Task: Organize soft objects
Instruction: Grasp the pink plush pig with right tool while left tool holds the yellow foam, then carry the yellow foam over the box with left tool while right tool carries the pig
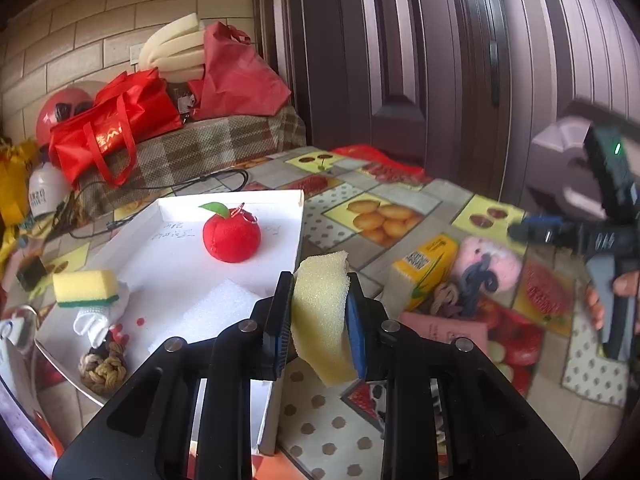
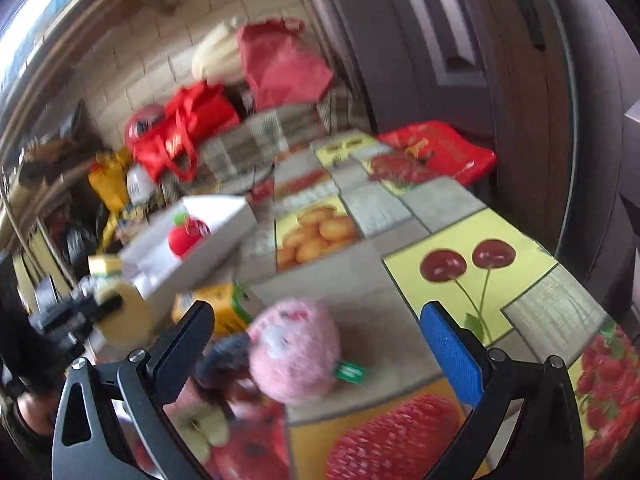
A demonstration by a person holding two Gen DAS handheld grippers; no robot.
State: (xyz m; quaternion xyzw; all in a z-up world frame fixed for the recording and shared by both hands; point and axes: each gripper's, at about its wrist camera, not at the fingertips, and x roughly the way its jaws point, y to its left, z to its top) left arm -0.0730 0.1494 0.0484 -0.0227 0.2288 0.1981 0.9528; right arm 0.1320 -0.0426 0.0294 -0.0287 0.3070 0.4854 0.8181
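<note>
The left hand-held gripper (image 1: 320,316) clenches a pale yellow foam sponge piece (image 1: 320,312) between its two fingers, holding it above the right edge of the shallow white cardboard tray (image 1: 224,256). Inside the tray sit a red plush apple with a green leaf (image 1: 231,236), a yellow-and-green scouring sponge (image 1: 85,288), a white cloth (image 1: 98,316) and a braided rope knot (image 1: 102,368). The right hand-held gripper (image 2: 320,344) hangs released, fingers wide apart, over a fluffy pink plush toy (image 2: 296,356) lying on the counter covered in a fruit-patterned cloth (image 2: 480,248), next to a yellow carton (image 2: 218,308).
</note>
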